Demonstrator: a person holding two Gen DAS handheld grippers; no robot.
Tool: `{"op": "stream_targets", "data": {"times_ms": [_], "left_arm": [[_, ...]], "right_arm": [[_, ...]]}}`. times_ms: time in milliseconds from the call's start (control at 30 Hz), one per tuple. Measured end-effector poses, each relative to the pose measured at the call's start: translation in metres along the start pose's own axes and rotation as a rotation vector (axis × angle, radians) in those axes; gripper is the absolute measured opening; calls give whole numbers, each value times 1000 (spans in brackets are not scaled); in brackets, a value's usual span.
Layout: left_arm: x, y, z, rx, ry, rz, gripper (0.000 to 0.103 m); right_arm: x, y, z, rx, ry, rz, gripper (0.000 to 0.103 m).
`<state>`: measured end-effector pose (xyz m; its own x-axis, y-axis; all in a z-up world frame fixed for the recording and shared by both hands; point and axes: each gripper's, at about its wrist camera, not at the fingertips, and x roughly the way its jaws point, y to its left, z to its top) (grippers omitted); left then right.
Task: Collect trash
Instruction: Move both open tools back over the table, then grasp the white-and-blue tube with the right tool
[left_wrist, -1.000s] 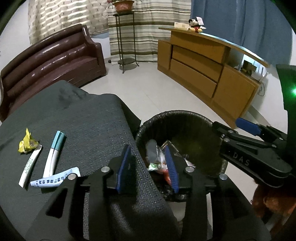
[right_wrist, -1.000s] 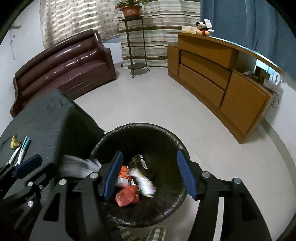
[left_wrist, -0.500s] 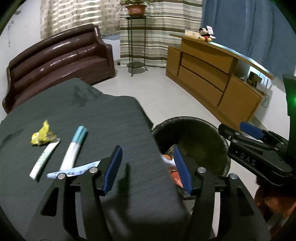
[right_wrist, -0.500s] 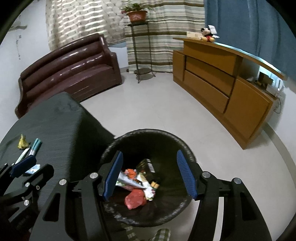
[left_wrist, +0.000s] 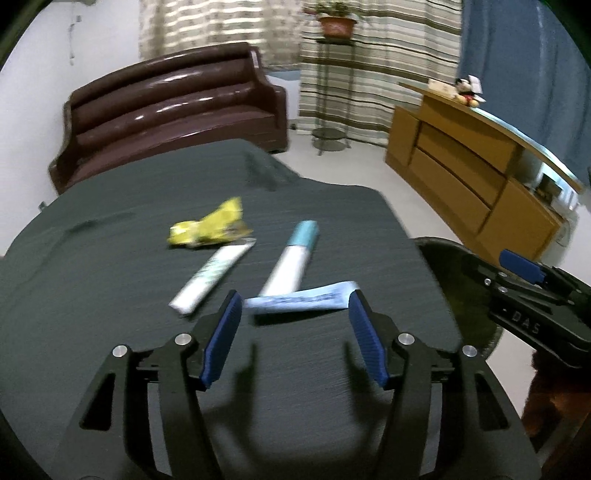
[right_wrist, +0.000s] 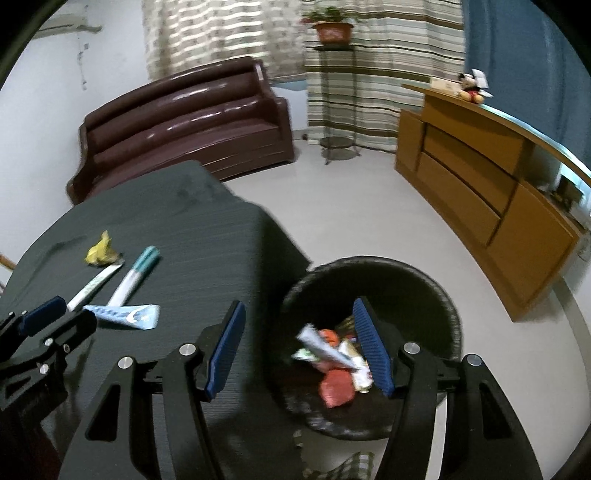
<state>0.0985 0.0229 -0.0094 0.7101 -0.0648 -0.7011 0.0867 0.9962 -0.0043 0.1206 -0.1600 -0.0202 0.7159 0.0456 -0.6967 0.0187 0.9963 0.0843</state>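
Note:
On the dark grey table (left_wrist: 110, 206) lie a crumpled yellow wrapper (left_wrist: 207, 227), a white tube (left_wrist: 210, 275), a white tube with a teal cap (left_wrist: 291, 254) and a flattened blue-white tube (left_wrist: 303, 297). My left gripper (left_wrist: 293, 341) is open and empty, just short of the blue-white tube. My right gripper (right_wrist: 297, 349) is open and empty, over the table's edge and the black bin (right_wrist: 413, 280), which holds several wrappers (right_wrist: 332, 362). The blue-white tube also shows in the right wrist view (right_wrist: 125, 315).
A brown sofa (left_wrist: 173, 110) stands behind the table. A wooden sideboard (left_wrist: 476, 173) runs along the right wall, with a plant stand (left_wrist: 332, 85) at the back. The bin sits on the pale floor (right_wrist: 351, 214) right of the table.
Both grippers have swung left from the bin toward the table. The left gripper has opened wide and now faces the tubes. More trash lies in the bin.

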Motion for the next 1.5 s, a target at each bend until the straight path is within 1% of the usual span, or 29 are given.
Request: {"op": "stream_targets", "data": {"times_ms": [67,200,600,733,900,1300,1400,1433,1467,1500], "left_arm": [[-3,15,-4,-19,0,25,62],[-8,38,-10,-57,3,56,62],[-15,89,-22,-140,10,108,62],[-15,98,-24,-157,9,112,62],[-13,105,-25,-170,13,111,62],[-2,111,-26,-181,34,98,62],[0,111,-25,-182,37,95,62],[1,111,-26,-183,38,94,62],[2,111,-26,-183,40,93,62],[2,111,-26,-184,41,91,62]], "right_arm": [[1,11,-1,-21,5,17,60],[4,33,-2,-59,18,52,60],[6,94,-10,-194,57,132,60],[9,110,-13,-234,74,147,60],[16,124,-13,-272,91,141,60],[27,131,-5,-295,118,140,59],[29,132,-3,-302,127,143,52],[30,133,-4,-306,133,145,47],[31,133,-4,-308,144,148,39],[32,133,-5,-309,149,149,37]]}}
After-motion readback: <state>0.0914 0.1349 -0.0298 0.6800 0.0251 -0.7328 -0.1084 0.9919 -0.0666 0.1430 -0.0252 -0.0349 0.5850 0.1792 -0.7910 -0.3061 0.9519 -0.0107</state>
